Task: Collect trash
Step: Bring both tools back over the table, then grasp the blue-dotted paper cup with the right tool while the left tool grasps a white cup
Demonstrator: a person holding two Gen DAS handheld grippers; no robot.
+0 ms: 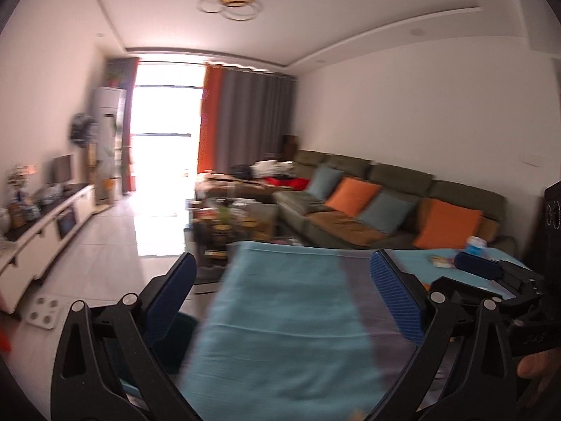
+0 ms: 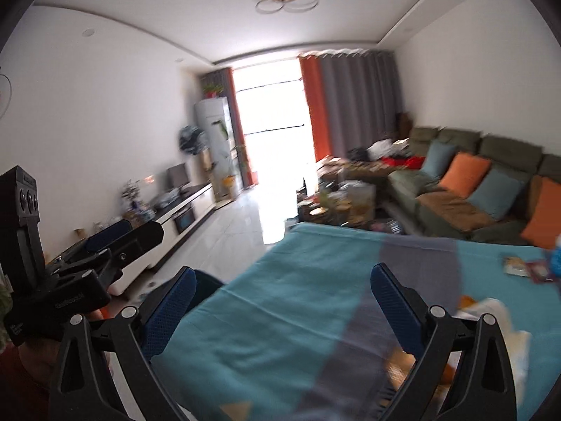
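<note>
My left gripper (image 1: 280,294) is open and empty, held above a table with a teal and grey cloth (image 1: 280,333). My right gripper (image 2: 284,301) is open and empty over the same cloth (image 2: 280,315). Small wrappers (image 2: 526,266) lie at the cloth's far right, and white and orange crumpled trash (image 2: 491,312) lies beside the right finger. In the left wrist view a wrapper (image 1: 440,261) and a blue-white container (image 1: 475,244) sit at the far right. The right gripper's body shows in the left view (image 1: 491,273), the left gripper's in the right view (image 2: 105,256).
A green sofa (image 1: 385,210) with orange and blue cushions runs along the right wall. A cluttered coffee table (image 1: 231,217) stands beyond the cloth. A white TV cabinet (image 1: 42,235) lines the left wall. A white scale (image 1: 44,310) lies on the tiled floor.
</note>
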